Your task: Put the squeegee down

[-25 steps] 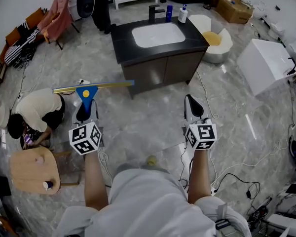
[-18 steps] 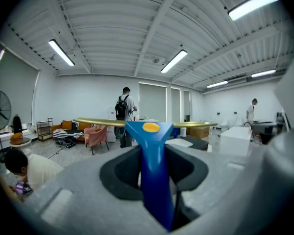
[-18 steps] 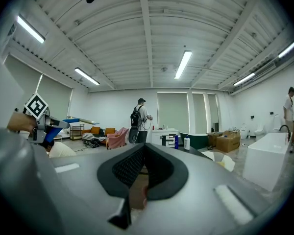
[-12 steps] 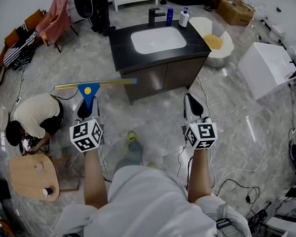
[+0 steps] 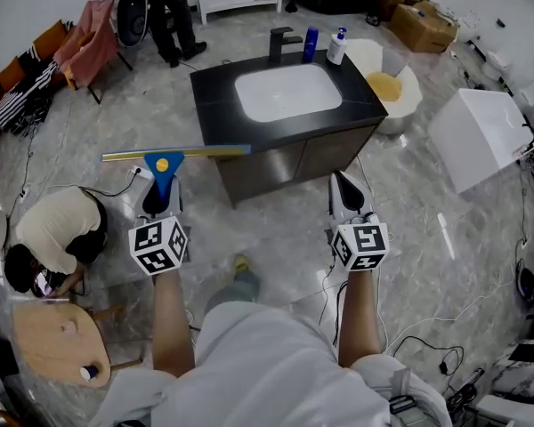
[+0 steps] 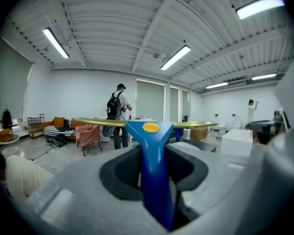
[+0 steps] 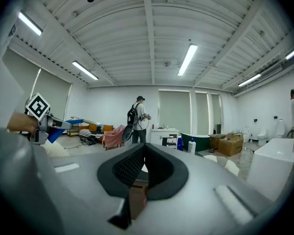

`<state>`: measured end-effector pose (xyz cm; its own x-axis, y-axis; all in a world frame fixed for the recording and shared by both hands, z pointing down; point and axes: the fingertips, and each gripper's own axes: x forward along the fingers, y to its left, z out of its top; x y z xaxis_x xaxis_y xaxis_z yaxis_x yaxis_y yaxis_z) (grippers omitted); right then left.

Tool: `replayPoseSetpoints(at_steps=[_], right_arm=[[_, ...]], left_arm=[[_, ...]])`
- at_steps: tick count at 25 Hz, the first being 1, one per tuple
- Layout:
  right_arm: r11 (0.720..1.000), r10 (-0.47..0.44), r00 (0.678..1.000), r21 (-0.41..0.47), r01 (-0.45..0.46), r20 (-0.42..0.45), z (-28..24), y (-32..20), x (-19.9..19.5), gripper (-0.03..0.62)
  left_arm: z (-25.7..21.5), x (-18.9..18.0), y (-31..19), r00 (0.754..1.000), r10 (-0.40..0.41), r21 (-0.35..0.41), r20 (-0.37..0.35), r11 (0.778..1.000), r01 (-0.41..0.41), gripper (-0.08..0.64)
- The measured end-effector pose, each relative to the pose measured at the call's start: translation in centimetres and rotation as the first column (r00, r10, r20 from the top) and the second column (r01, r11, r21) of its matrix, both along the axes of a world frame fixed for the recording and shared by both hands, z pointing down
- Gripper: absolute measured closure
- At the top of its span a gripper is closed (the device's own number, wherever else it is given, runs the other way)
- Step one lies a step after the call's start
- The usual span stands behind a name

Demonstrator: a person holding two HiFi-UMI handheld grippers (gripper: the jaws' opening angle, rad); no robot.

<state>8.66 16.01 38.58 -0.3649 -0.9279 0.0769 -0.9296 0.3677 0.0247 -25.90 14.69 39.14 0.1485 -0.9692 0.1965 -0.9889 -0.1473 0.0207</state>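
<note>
- Closer now than 1 second ago, the black-topped cabinet with its white basin sits lower and larger in the head view, and both grippers have come forward with the person toward it.
- Since then the crouching person on the left has slid down toward the picture's lower-left corner, and so has the wooden stool.
- The left gripper has its 2 jaws clamped on the blue handle of the squeegee; its own view shows the handle running up between the dark pads.
- The squeegee is in the air over the marble floor, not set down. Its brass-coloured blade lies crosswise, about level, ahead of the jaws.
- In the head view the blade's right end overlaps the cabinet's near left corner; whether it touches cannot be told.
- The right gripper has its jaws together with nothing between them, and it is held over the floor in front of the cabinet's right door.
- A black faucet, 1 blue bottle and 1 white bottle stand along the far edge of the countertop.
</note>
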Motion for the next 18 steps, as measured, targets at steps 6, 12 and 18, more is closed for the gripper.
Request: replayPoseSetpoints(at_steps=[6, 12, 18], right_arm=[[1.000, 0.020, 1.000, -0.009, -0.020, -0.011, -0.7, -7.9, -2.7, 0.589], [0.999, 0.043, 0.999, -0.013, -0.044, -0.023, -0.8, -13.3, -4.7, 0.589], [0.998, 0.063, 0.998, -0.016, -0.063, -0.025, -0.7, -16.5, -5.4, 0.589]], left_arm=[[0.2, -2.3, -9.0, 0.999, 0.030, -0.020, -0.013, 0.999, -0.030, 0.431], [0.7, -4.1, -15.2, 0.998, 0.051, -0.032, -0.039, 0.998, -0.052, 0.431], [0.8, -5.2, -18.8, 0.997, 0.056, -0.035, -0.045, 0.998, -0.058, 0.431]])
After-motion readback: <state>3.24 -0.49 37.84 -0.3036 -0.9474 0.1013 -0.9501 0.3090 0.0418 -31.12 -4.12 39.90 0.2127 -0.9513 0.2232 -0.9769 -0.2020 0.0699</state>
